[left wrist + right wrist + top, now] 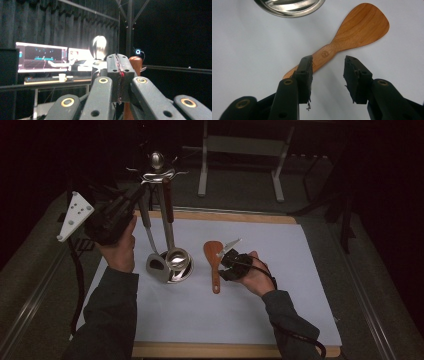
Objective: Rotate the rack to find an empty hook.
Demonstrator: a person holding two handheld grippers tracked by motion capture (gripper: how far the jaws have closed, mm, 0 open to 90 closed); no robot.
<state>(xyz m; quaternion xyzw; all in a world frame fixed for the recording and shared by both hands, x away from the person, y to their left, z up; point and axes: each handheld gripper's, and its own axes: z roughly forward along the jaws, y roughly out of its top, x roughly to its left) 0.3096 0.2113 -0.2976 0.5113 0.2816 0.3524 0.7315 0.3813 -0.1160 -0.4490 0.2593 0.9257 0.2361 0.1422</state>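
On the table, high view, white mat [280, 310]: spreads across the wooden board [220, 350], a strip of wood bare at the 12 and 6 o'clock edges.
Utensil stand [170, 265]: at 9 o'clock of mat centre, round steel base near the mat's left border, ladle and turner hanging from its top.
Left gripper [131, 200]: raised at 10 o'clock, tips up by the hanging handles near the stand's top.
Wooden spatula [214, 262]: flat on the mat just right of the stand's base, blade toward 12, handle toward 6.
Right gripper [226, 262]: low at the spatula's right side, hand behind it.
Open room: wide bare mat from 3 through 6 o'clock, right border well apart from both hands.

Left gripper view, jaws: pressed together, pads meeting in a thin seam.
Brown handle [136, 65]: upright just behind the closed pads at 1 o'clock; grip on anything cannot be told.
Background: lit screens at 9 o'clock, dark room at 3.

Right gripper view, jaws: spread, nothing pinched.
Spatula: lying slantwise, blade at 1 o'clock, handle running under the left pad [305, 75]; right pad over bare mat.
Stand base: rim cut by the frame at 11 o'clock, apart from the spatula.
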